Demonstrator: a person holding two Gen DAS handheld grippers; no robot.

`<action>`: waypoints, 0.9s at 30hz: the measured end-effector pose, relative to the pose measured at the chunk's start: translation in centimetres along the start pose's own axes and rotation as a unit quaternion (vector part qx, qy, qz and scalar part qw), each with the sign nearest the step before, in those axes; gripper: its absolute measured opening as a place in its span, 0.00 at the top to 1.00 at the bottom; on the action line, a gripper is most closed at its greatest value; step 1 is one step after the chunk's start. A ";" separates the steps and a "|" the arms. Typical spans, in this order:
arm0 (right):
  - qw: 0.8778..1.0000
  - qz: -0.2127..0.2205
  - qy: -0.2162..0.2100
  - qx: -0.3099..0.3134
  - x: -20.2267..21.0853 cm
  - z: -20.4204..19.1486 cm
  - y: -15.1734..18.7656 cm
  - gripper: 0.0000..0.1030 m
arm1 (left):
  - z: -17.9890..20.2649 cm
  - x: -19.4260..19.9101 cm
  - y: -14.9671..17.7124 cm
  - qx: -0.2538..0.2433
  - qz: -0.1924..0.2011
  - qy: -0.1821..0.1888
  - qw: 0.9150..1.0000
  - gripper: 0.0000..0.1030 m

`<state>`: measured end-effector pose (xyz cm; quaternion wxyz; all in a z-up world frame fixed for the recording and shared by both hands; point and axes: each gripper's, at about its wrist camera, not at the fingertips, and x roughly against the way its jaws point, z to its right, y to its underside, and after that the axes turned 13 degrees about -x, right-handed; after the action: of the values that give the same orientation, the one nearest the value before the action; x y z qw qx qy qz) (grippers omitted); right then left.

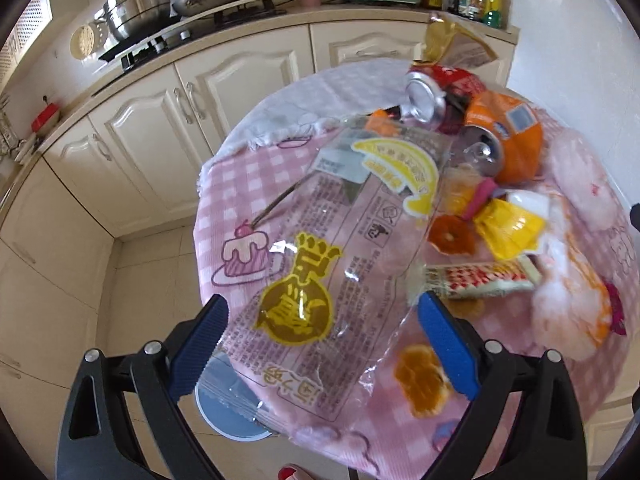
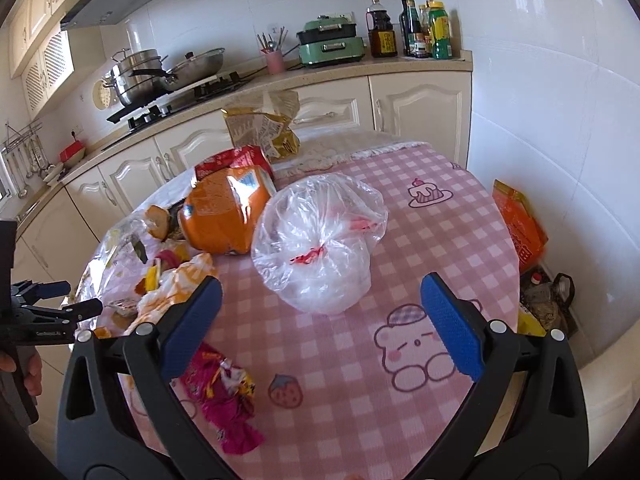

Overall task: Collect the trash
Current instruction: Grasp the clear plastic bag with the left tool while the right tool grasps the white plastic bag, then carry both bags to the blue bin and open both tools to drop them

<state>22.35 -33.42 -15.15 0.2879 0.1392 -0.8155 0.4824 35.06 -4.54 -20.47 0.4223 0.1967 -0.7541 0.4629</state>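
In the left wrist view my left gripper (image 1: 326,314) is open, its blue pads either side of a large clear wrapper (image 1: 340,240) with yellow print, which lies flat on the pink checked tablecloth (image 1: 232,184). Behind it sit crushed cans (image 1: 424,98), an orange bag (image 1: 516,136), a yellow wrapper (image 1: 508,230) and a red-and-white wrapper (image 1: 480,280). In the right wrist view my right gripper (image 2: 320,296) is open just short of a crumpled clear plastic bag (image 2: 320,240). A pink candy wrapper (image 2: 224,400) lies under its left finger. The left gripper (image 2: 80,298) shows at the table's left edge.
The round table (image 2: 460,208) stands near cream cabinets (image 1: 152,120) and a counter with stove, pots (image 2: 140,72), a green appliance (image 2: 330,42) and bottles (image 2: 416,30). A gold bag (image 2: 264,128) stands at the table's far edge. Bags lean on the white wall (image 2: 520,224). A blue-and-white round object (image 1: 232,420) is below the table edge.
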 end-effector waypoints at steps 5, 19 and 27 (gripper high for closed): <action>1.000 -0.001 0.011 -0.001 -1.1 0.2 -0.6 0.06 | -0.8 -0.6 -0.1 0.027 0.008 0.031 0.999 0.36; 0.995 -0.078 -0.024 -0.050 -6.0 2.1 -2.0 0.58 | -1.4 2.2 0.9 0.085 0.070 0.077 0.991 0.82; 0.999 -0.022 -0.021 -0.024 -2.9 1.1 -1.9 0.75 | -1.6 5.9 1.9 0.099 0.111 0.077 0.986 0.82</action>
<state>25.24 -35.43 -15.90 0.2850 0.1605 -0.8292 0.4533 31.10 -1.69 -16.29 0.4034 0.1171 -0.6870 0.5930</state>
